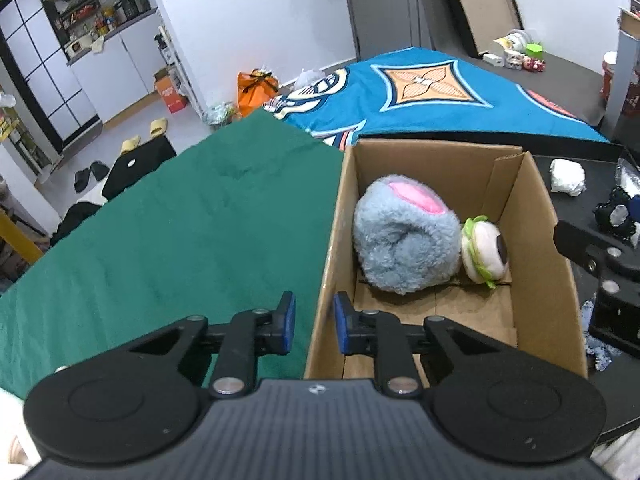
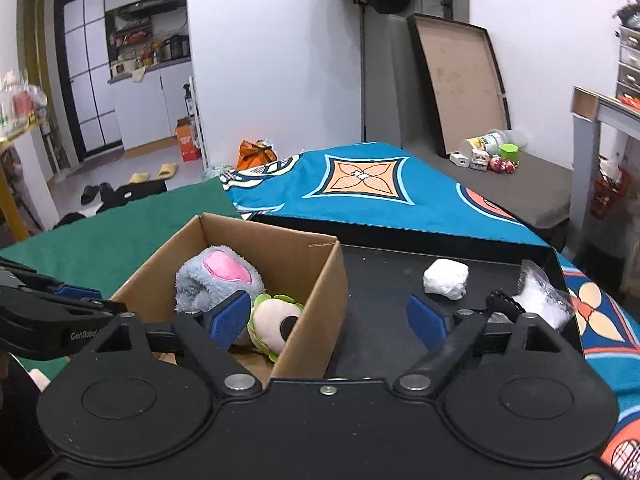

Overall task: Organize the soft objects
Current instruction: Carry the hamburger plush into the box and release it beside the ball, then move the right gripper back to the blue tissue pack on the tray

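The left gripper (image 1: 315, 322) was clamped on the near-left wall of one cardboard box (image 1: 538, 216). The right gripper (image 2: 328, 318) stood wide, empty, straddling the right wall. Ahead inside lay two plush toys: one blue (image 1: 400, 236), one eyeball-shaped (image 1: 484, 252). Beyond right sat one white bundle (image 2: 445, 279).

Matt cardboard box (image 1: 552, 216) holds a fuzzy blue plush (image 1: 404, 240).

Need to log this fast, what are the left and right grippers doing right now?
Left gripper: shut on the cardboard box wall.
Right gripper: open, holding nothing.
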